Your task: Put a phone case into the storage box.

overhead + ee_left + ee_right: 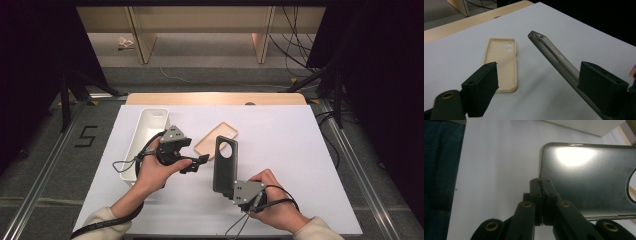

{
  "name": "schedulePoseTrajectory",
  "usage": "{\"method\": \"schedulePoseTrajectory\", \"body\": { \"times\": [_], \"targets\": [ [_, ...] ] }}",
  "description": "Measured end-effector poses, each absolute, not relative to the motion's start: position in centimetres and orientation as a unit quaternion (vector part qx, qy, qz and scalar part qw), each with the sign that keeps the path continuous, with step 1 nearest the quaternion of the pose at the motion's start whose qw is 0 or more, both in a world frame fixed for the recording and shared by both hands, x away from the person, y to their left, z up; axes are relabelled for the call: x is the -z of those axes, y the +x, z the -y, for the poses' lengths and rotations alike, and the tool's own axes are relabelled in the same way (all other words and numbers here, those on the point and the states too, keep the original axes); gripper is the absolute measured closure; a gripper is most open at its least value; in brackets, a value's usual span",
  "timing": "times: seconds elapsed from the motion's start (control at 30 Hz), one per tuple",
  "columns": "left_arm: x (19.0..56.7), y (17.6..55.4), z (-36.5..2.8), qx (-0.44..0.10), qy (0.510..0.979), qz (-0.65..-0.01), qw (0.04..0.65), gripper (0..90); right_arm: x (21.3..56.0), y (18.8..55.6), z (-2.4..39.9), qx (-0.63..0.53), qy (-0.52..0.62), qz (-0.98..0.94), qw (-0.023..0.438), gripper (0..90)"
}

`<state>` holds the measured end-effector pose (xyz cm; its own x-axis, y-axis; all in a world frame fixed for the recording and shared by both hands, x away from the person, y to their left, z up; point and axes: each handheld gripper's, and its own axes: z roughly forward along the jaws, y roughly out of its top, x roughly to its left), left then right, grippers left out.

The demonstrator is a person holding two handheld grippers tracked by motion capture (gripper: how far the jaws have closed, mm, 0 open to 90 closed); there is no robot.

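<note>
- High view: the right tongs are clamped on the near end of a dark grey phone case, a smooth, stiff-looking shell with rounded corners and a large round camera hole near its far end; it stands on edge just above the white desk
- Just beyond and left of it a beige phone case lies flat on the desk, matte, inside up, well clear of the grey one
- The left tongs point right towards the grey case, jaws apart and empty; behind that hand stands a long white plastic bin with rounded corners
- Left gripper view: the two blocky black jaws stand wide with nothing between them; the beige case shows a raised rim and two small round holes, and the grey case runs edge-on as a thin glossy strip
- Right gripper view: the jaws pinch the thin edge of the grey case near one corner, its satin face catching a soft glare
</note>
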<state>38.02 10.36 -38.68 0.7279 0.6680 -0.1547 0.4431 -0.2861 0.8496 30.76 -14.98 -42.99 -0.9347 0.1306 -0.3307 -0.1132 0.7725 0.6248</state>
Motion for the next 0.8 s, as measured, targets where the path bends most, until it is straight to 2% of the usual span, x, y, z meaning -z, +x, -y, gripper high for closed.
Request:
{"method": "schedulePoseTrajectory", "body": {
  "times": [0.17, 0.6, 0.8],
  "targets": [
    [38.4, 38.7, -9.1, -0.104, 0.794, -0.351, 0.485, 17.3, 43.0, 30.8, 15.0, -0.338, 0.004, -0.924, 0.181, 89.7],
    [38.0, 40.8, -6.6, -0.073, 0.812, -0.379, 0.437, 23.1, 42.9, 30.7, 14.9, -0.339, 0.0, -0.922, 0.187, 89.7],
    [37.9, 42.0, -5.9, -0.064, 0.809, -0.397, 0.429, 30.4, 43.0, 30.7, 14.8, -0.338, -0.001, -0.922, 0.191, 89.7]
  ]
}}
